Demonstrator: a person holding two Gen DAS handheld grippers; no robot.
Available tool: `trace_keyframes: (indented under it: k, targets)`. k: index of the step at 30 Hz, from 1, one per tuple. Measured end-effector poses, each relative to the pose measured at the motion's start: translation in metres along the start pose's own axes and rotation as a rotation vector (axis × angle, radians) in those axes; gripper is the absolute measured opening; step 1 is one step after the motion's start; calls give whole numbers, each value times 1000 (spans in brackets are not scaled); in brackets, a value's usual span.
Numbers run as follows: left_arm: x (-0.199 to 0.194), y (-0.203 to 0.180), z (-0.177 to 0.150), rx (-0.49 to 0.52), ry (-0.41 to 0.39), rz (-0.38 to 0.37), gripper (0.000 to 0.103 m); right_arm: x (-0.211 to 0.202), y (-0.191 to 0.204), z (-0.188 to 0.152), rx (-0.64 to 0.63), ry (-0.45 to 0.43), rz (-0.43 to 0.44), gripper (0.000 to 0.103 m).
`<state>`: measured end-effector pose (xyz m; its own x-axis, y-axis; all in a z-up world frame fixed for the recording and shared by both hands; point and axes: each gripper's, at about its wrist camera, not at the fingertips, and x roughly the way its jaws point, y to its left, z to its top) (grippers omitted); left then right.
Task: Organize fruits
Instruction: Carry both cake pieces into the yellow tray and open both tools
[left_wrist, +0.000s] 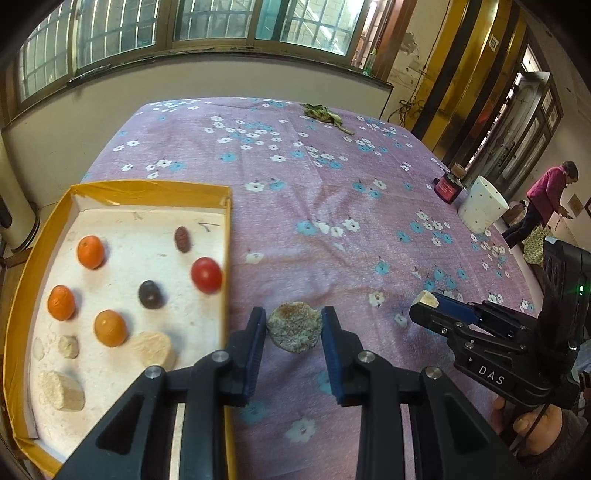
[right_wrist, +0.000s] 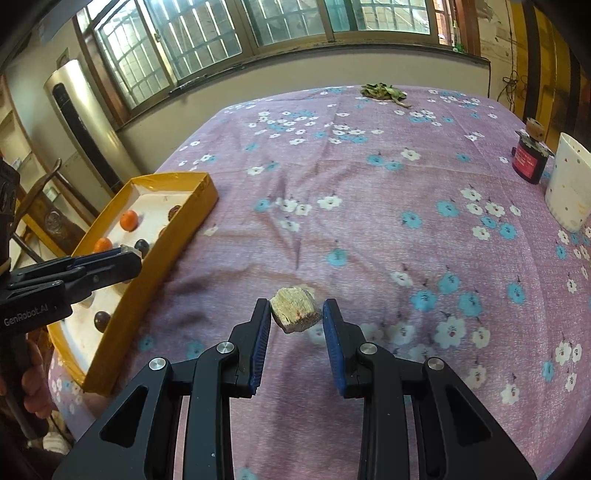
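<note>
My left gripper (left_wrist: 293, 325) is shut on a round greyish-green slice (left_wrist: 294, 327), held above the cloth just right of the yellow box (left_wrist: 147, 190). The box holds three oranges (left_wrist: 90, 252), a red tomato (left_wrist: 206, 275), a dark grape (left_wrist: 150, 294), a reddish date (left_wrist: 182, 239) and pale slices (left_wrist: 153, 349). My right gripper (right_wrist: 297, 317) is shut on a pale tan chunk (right_wrist: 295, 310) over the cloth; it also shows in the left wrist view (left_wrist: 428, 301). The left gripper shows in the right wrist view (right_wrist: 129, 254) beside the box (right_wrist: 177, 229).
A purple floral cloth (left_wrist: 332, 206) covers the table. A white dotted cup (right_wrist: 570, 184) and a dark red jar (right_wrist: 530, 158) stand at the right edge. Dried leaves (right_wrist: 384, 91) lie at the far side. A person (left_wrist: 543, 199) stands beyond the table.
</note>
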<state>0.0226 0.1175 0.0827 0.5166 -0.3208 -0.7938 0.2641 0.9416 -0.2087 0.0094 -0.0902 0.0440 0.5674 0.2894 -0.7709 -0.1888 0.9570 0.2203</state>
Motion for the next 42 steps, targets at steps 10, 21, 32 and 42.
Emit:
trace_keyframes:
  k: [10,21,32,42]
  targets:
    - [-36,56,-14,-96,-36,39,33,8,63,17,-101,-9,64,28]
    - [-56,133,-18,-167,-46,159,33,39,133,47,-190,11,150,28]
    - [-23,176,41,-136,-43,168,33,85,175,92,-202,16,166,28]
    - [39,194,77,-148,16,134,33,152,183,122,-209,79,130,28]
